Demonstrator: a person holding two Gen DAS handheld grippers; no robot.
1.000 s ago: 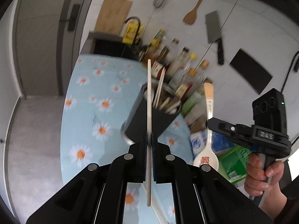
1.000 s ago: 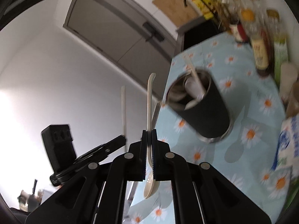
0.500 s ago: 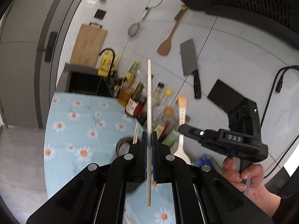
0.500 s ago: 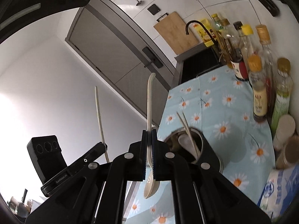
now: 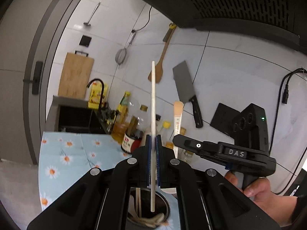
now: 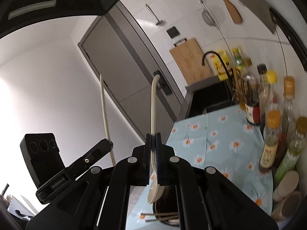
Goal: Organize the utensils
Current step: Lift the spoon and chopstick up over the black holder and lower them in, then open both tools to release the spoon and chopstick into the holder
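Note:
My left gripper [image 5: 153,141] is shut on a pale chopstick [image 5: 153,95] that stands upright, its lower end hanging over the mouth of the dark utensil holder [image 5: 165,209]. Other chopsticks and a spoon lie inside the holder. To the right, a hand [image 5: 259,189] holds my right gripper [image 5: 175,140]. In the right wrist view that gripper [image 6: 153,137] is shut on a white spoon [image 6: 153,105], handle up, bowl hanging just above the holder [image 6: 169,197]. My left gripper [image 6: 109,143] with its chopstick [image 6: 103,105] shows at the left there.
A row of sauce bottles [image 5: 132,126] stands along the wall behind the holder, on a daisy-print tablecloth [image 5: 67,153]. A cleaver [image 5: 184,84], a wooden spatula [image 5: 159,67], a strainer and a cutting board [image 5: 75,74] hang on the tiles. A sink [image 5: 76,118] lies far left, a range hood [image 5: 230,3] overhead.
Both grippers have risen and tipped upward with their utensils still held. The holder has slid from ahead of the fingers to beneath them in both views.

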